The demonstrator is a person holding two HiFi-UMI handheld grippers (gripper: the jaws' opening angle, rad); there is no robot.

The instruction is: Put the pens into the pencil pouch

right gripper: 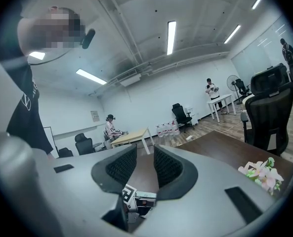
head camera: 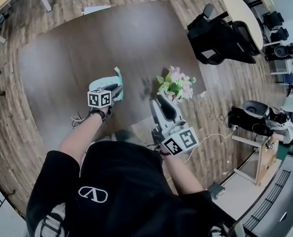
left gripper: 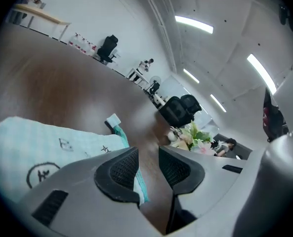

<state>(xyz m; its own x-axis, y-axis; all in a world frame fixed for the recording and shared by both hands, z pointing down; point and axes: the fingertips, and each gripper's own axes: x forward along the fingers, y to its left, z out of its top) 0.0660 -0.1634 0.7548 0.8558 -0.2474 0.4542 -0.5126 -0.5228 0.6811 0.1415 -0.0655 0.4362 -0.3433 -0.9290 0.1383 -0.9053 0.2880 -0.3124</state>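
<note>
Plainly, the dark brown table takes up most of the head view, and no pen shows anywhere on it. On its near part lies the pale mint pencil pouch, flat, with a teal zip edge toward the middle of the table. Whether it is zipped open or closed cannot be made out. A small bunch of artificial flowers stands to its right, apart from it. The left gripper hangs just over the pouch's near edge, jaws a narrow gap apart with nothing between them. The right gripper is held near the flowers, jaws likewise narrowly parted and empty. With no pens in sight, either they are already inside or they lie out of view.
</note>
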